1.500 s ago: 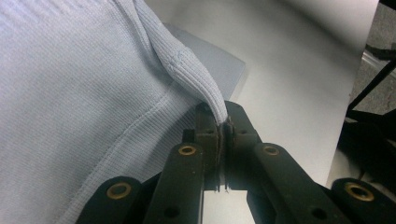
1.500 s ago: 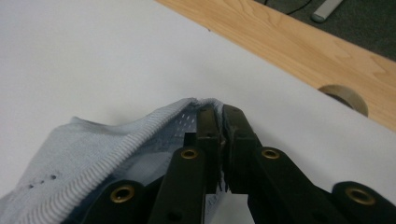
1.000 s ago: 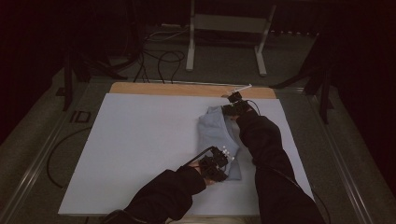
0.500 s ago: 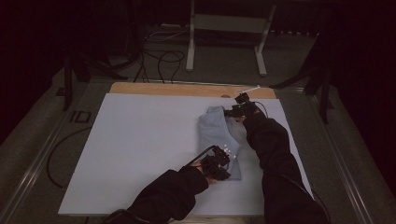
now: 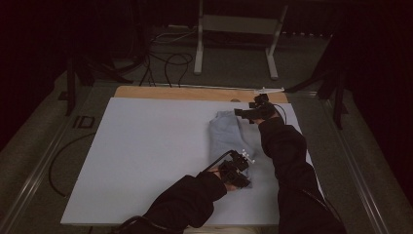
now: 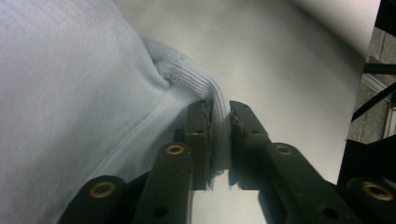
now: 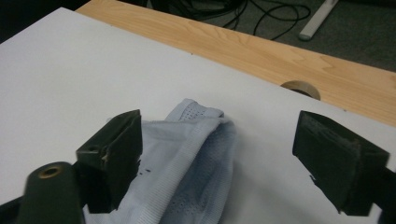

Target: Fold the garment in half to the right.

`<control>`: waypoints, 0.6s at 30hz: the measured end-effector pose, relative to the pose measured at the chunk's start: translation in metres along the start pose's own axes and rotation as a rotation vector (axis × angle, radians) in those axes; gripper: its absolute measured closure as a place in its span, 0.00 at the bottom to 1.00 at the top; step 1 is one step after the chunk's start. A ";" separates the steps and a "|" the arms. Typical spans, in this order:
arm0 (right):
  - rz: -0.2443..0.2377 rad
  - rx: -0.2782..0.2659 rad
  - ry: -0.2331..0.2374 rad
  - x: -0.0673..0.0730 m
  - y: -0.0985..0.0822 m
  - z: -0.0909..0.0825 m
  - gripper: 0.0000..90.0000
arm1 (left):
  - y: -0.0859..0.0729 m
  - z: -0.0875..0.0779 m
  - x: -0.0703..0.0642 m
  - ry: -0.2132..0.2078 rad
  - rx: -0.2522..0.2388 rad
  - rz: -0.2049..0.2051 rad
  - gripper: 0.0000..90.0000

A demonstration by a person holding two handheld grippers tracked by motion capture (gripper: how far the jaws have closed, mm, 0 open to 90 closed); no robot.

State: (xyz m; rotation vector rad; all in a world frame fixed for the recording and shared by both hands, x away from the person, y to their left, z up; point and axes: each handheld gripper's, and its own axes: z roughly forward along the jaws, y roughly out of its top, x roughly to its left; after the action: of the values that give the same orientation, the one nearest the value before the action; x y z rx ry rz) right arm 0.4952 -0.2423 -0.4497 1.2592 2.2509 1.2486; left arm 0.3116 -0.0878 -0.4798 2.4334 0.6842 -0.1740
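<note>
From above, a pale blue garment (image 5: 229, 141) lay folded on the right half of a white sheet (image 5: 146, 161) covering the table, whose bare wooden edge (image 5: 180, 92) showed along the far side. The left gripper (image 5: 239, 170) sat at the garment's near end, the right gripper (image 5: 251, 111) at its far end, both reached in on dark sleeves (image 5: 287, 156). Cables (image 5: 165, 61) trailed over the floor beyond the table, near the grey legs of a stand (image 5: 234, 34). No writing or label could be read anywhere (the room was dim).

Along the left gripper (image 6: 219, 126), the jaws were clamped on a ribbed hem (image 6: 196, 79) of the garment (image 6: 70, 93), the knit pinched upright between the two pads, with the white sheet (image 6: 289, 70) behind.

Along the right gripper (image 7: 217, 140), the jaws stood wide apart, holding nothing. Between and below them lay the garment's (image 7: 187, 158) far end, a banded edge over a mesh layer dotted with small holes, resting on the white sheet (image 7: 70, 70). The wooden edge (image 7: 261, 51) ran past it, with a round cut-out (image 7: 301, 88) at the sheet's border.
</note>
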 end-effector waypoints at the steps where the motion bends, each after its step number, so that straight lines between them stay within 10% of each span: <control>1: 0.000 0.000 0.000 0.000 0.000 0.000 0.17 | 0.000 0.000 0.000 0.000 0.000 0.000 0.87; 18: -0.031 -0.046 0.050 0.015 -0.001 -0.016 0.11 | 0.000 0.004 -0.002 -0.022 -0.019 0.031 0.59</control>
State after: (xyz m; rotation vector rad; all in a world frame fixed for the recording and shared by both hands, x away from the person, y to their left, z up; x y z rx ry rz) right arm 0.4767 -0.2394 -0.4386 1.1857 2.2542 1.3270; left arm 0.3094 -0.0908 -0.4823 2.4188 0.6348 -0.1806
